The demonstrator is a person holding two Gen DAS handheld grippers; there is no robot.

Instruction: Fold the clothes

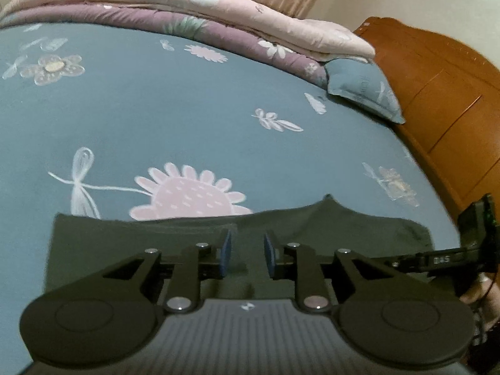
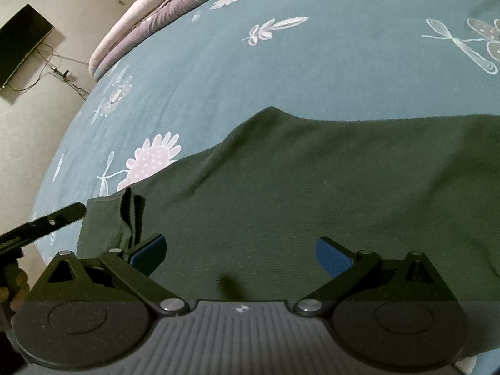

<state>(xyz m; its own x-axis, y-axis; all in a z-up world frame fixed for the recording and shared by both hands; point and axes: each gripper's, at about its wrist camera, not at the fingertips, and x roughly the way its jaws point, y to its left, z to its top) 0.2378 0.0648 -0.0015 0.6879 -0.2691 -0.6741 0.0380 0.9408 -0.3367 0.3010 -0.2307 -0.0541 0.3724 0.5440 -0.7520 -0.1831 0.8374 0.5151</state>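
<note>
I see my left gripper with jaws slightly parted and my right gripper with jaws wide, both empty, above the dark green garment lying flat beneath them on the bed.

the dark green cloth garment lies spread on the blue flower-printed bedsheet, at its near edge. behind it, along the far side of the bed, lies the folded pink and purple floral quilt. a blue pillow rests against the orange wooden headboard, right of the quilt.
</note>
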